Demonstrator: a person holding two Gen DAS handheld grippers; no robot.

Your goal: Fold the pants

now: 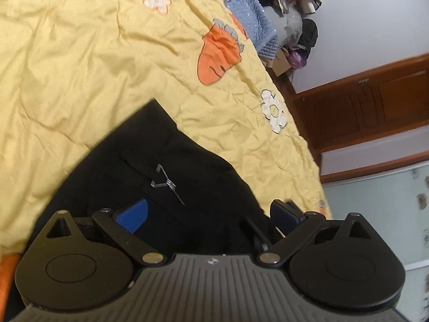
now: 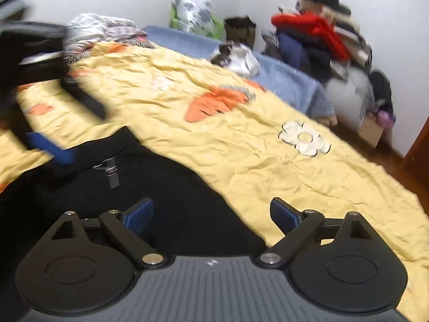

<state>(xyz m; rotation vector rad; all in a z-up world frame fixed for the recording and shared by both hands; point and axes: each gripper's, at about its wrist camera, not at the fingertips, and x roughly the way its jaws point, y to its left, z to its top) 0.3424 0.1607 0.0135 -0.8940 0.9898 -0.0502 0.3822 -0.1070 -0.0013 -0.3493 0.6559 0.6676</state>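
Note:
Black pants [image 1: 166,166] lie on the yellow bedspread [image 1: 80,67], with a metal zipper pull [image 1: 163,181] showing on top. My left gripper [image 1: 209,214] hovers low over them, open, its blue pads wide apart with black cloth beneath and nothing pinched. In the right wrist view the pants [image 2: 166,187] fill the lower left. My right gripper [image 2: 211,213] is open above their edge, one pad over black cloth and the other over yellow sheet. The left gripper appears blurred at upper left, one of its blue fingers [image 2: 51,147] at the pants' far edge.
The bedspread [image 2: 241,147] carries orange carrot [image 2: 214,103] and white flower [image 2: 303,138] prints. A blue blanket [image 2: 281,77] lies behind, beside a pile of clothes [image 2: 316,35] in the corner. A cardboard box [image 2: 371,128] sits on the floor. Brown wooden cabinets [image 1: 362,107] stand past the bed.

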